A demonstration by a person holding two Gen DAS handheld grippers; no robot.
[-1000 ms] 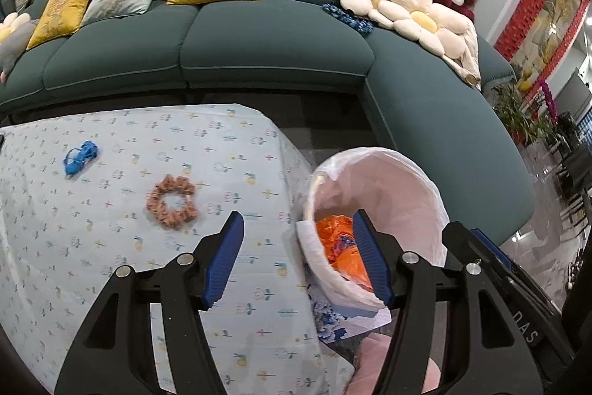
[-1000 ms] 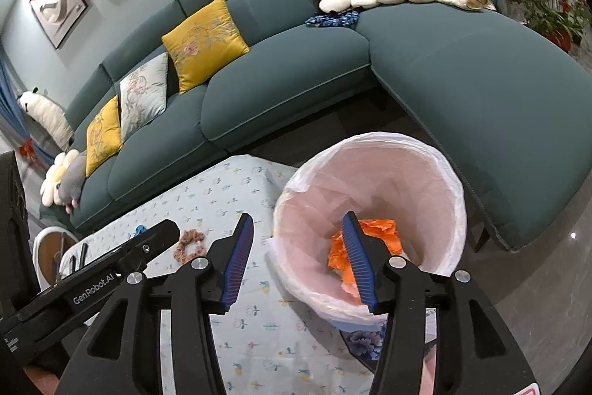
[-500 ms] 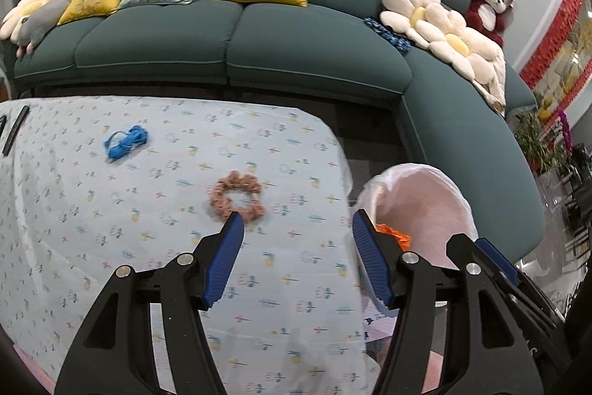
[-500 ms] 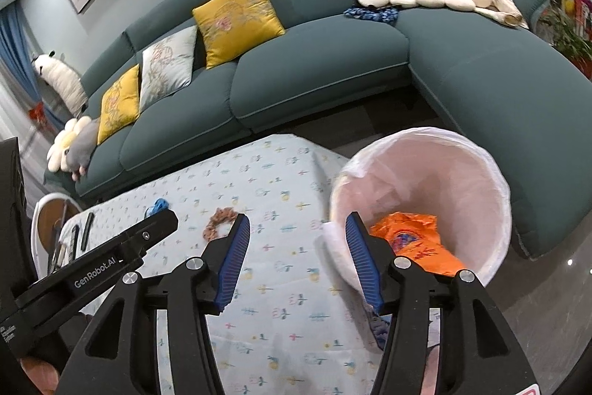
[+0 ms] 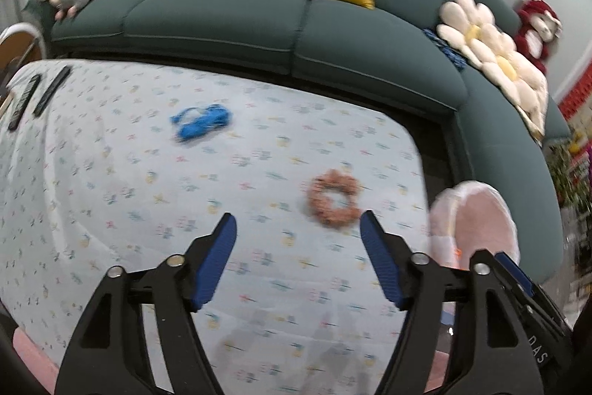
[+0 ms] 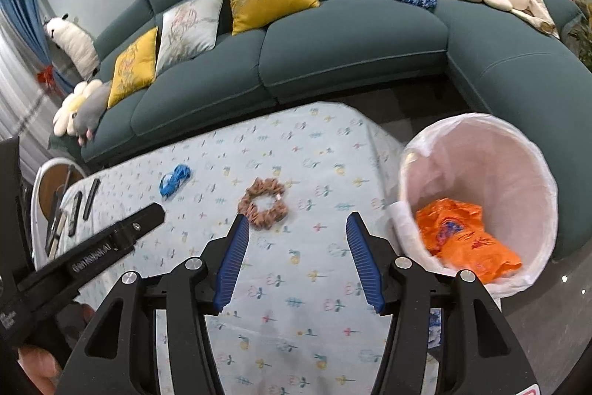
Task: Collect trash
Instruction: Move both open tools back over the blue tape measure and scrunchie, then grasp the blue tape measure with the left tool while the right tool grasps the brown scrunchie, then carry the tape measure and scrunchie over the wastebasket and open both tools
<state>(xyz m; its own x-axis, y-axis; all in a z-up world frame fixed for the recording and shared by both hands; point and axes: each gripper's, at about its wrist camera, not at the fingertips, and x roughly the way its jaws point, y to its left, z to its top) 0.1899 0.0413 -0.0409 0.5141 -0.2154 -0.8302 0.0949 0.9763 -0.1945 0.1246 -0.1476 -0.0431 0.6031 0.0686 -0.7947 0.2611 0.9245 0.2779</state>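
Observation:
A pink scrunchie (image 5: 335, 198) and a blue crumpled piece (image 5: 201, 122) lie on the table's patterned cloth (image 5: 148, 195). In the right wrist view the scrunchie (image 6: 263, 203) lies just ahead of my right gripper (image 6: 296, 223), the blue piece (image 6: 174, 179) further left. The white-lined bin (image 6: 532, 158) stands off the table's right end with orange wrapper trash (image 6: 466, 239) inside. It also shows in the left wrist view (image 5: 481, 224). My left gripper (image 5: 298, 223) is open and empty above the table. My right gripper is open and empty too.
A teal corner sofa (image 6: 351, 36) with cushions runs behind and right of the table. Dark remote-like bars (image 5: 51, 91) lie at the table's far left. A round side table (image 6: 51, 180) stands beyond that end. The left gripper's body (image 6: 92, 247) crosses the right wrist view.
Both grippers have swung left from over the bin to over the table. The scrunchie and blue piece now sit nearer the middle of both views. Both stay open.

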